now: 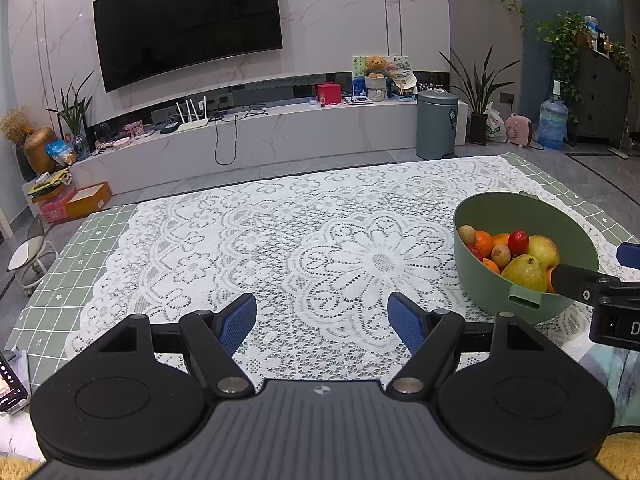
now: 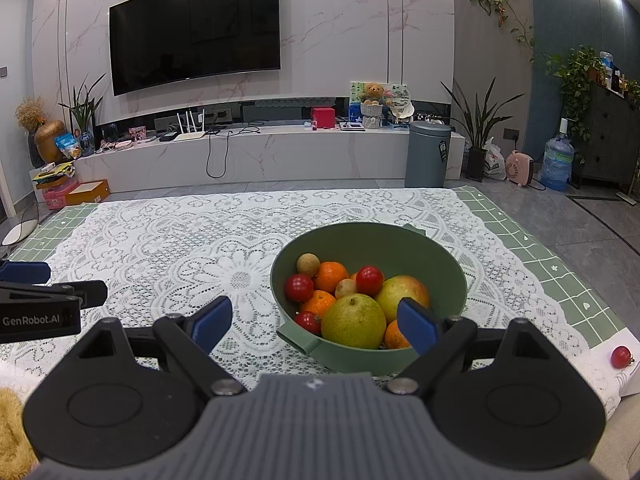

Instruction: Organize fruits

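A green bowl [image 2: 420, 248] stands on the lace tablecloth and holds several fruits: a green pear [image 2: 354, 320], an apple [image 2: 400, 290], oranges [image 2: 331, 276], red cherry tomatoes [image 2: 299, 287] and small brown longans [image 2: 308, 264]. One loose cherry tomato [image 2: 621, 357] lies on the table at the right. My right gripper [image 2: 316, 328] is open and empty, just in front of the bowl's near rim. My left gripper [image 1: 322, 320] is open and empty over bare lace, left of the bowl [image 1: 520, 212]. The right gripper's fingers [image 1: 584, 280] reach over the bowl's near right rim in the left wrist view.
The table has a white lace cloth [image 2: 180, 240] over a green checked cover [image 2: 560, 280]. A phone [image 1: 10, 384] lies at the left table edge. Beyond the table are a TV, a long marble shelf, a grey bin [image 2: 426, 154] and plants.
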`<state>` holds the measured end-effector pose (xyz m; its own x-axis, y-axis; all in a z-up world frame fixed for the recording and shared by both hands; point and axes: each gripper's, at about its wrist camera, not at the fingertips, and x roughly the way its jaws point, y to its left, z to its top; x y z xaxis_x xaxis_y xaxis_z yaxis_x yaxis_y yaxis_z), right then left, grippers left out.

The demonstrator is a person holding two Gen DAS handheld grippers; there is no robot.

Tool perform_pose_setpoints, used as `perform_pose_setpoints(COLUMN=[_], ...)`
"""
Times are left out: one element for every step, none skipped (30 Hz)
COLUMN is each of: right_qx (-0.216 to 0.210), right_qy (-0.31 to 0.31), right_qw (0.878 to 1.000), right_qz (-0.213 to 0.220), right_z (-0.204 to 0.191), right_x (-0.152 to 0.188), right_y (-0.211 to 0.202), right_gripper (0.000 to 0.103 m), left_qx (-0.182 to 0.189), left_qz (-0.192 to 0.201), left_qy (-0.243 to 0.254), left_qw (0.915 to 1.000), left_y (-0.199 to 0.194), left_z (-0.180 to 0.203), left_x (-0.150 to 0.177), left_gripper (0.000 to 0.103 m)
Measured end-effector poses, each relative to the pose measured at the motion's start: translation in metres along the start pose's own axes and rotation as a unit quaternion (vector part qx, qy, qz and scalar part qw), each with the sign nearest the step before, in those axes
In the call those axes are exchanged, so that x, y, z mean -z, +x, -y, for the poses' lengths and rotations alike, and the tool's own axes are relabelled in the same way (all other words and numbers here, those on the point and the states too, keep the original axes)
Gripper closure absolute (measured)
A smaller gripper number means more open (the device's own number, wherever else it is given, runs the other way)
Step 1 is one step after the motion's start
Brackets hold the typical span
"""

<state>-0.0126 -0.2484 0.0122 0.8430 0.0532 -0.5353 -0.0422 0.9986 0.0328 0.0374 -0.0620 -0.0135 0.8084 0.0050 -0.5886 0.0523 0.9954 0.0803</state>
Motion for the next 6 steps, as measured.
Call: perform_pose_setpoints(right_qx=[0.0,0.0,0.0,0.0,0.0,0.0], right_qy=[0.0,0.0,0.0,0.0,0.001,0.001], right_qw=[1.0,1.0,1.0,1.0,1.0,1.0], right_qz=[0.0,0.0,0.0,0.0,0.0,0.0], right_z=[0.0,0.0,0.0,0.0,0.0001,0.0001], right_x=[0.0,0.0,0.0001,0.0001,0.0,0.0], right_y=[0.0,0.0,0.0,0.0,0.0,0.0001], right_gripper=[0.017,0.017,0.017,0.017,0.017,0.017], left_qx=[0.0,-0.001,-0.002,-0.003,-0.003,-0.002], left_qz=[0.002,0.003,0.005,0.005,0.006,0.005], left_qy=[0.0,0.0,0.0,0.0,0.0,0.0], left_qw=[1.0,1.0,1.0,1.0,1.0,1.0], left_y=[-0.0006,-0.0011,-0.0018,-0.002,-0.0021,-0.0023], left_z=[-0.0002,0.0001,-0.0001,0.0003,0.0005,0.0003], left_x=[0.0,0.0002,0.0001,-0.0002,-0.0006,-0.0009], left_gripper=[0.015,0.015,0.015,0.015,0.015,0.015])
